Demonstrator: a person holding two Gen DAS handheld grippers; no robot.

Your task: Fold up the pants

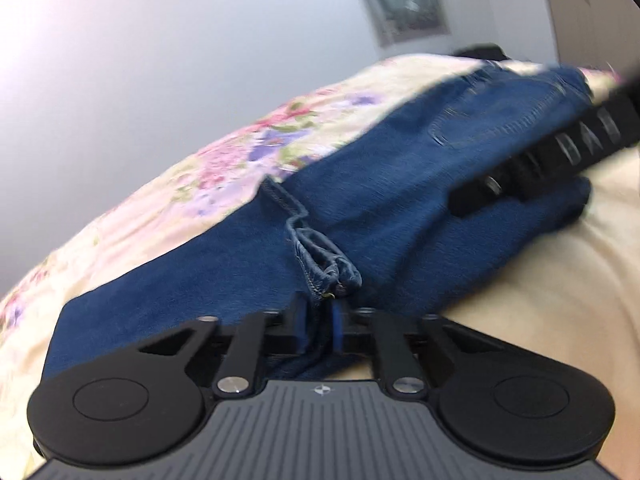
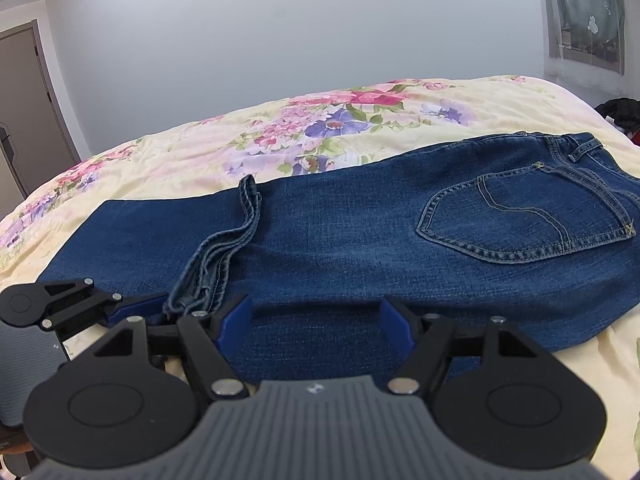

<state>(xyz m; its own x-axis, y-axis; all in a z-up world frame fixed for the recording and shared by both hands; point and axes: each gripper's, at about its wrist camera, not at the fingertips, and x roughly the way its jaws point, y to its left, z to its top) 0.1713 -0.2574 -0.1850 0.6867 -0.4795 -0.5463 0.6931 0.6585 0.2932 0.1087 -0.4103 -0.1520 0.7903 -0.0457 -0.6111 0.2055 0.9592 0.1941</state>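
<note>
A pair of blue jeans [image 2: 360, 240] lies lengthwise across a bed with a floral bedspread [image 2: 320, 120], legs stacked one on the other, the back pocket [image 2: 528, 220] toward the right and the leg ends doubled back so that the hems [image 2: 224, 256] rest on the thighs. The left gripper [image 1: 322, 320] has its jaws closed on the near corner of those hems, blue denim pinched between the blue pads. The right gripper [image 2: 316, 320] sits low at the near edge of the jeans, its jaws spread wide with denim lying between them and nothing yet pinched. The step in hand appears to be securing the near edge for the next fold toward the waistband. To do it well, the right jaws should probably close on both layers at the edge rather than the top layer alone, at a point level with the left hold, so that the cloth lifts as one straight line. Both hands would then carry the fold at equal height and pace, keeping the hems from slipping askew and the stacked legs aligned.
</note>
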